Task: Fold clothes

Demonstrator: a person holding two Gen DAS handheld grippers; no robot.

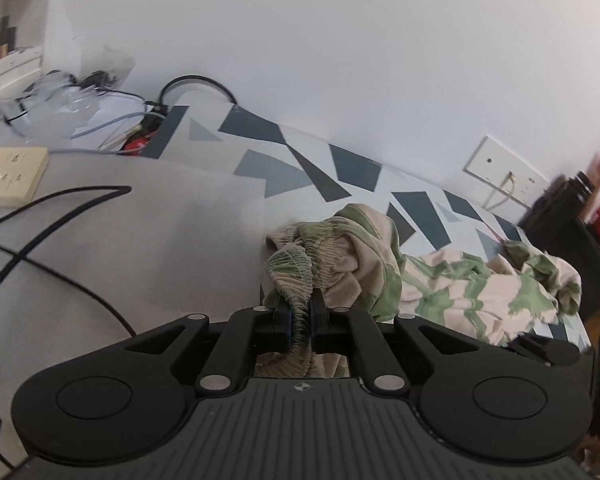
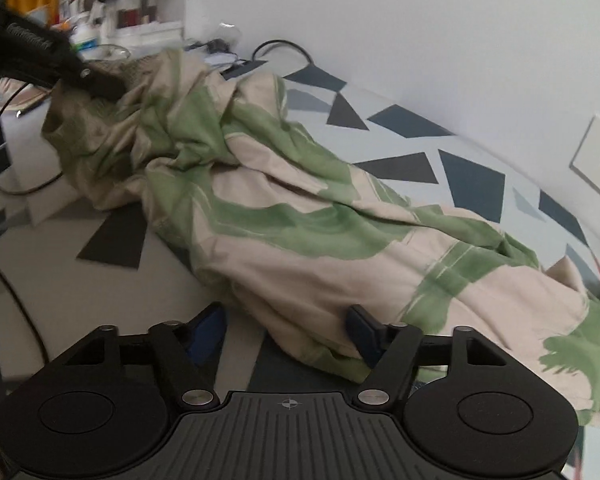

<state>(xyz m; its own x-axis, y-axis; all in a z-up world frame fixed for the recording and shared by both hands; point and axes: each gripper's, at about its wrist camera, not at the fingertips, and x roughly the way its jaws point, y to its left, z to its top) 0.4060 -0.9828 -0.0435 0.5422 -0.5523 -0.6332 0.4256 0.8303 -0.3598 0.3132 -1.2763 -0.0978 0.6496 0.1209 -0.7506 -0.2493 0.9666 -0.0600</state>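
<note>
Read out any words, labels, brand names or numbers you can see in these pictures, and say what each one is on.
None can be read.
Left gripper: pale lettering on its black arm, too blurred.
Beige power strip: only socket holes.
White wall plate: no print visible.
Bottles: labels too blurred.

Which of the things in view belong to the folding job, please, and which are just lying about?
Belonging to the job:
- green and beige garment
- left gripper, shut on its elastic waistband
- right gripper, open at the garment's edge

Lying about:
- black cables
- power strip
- clear organiser box
- wall socket
</note>
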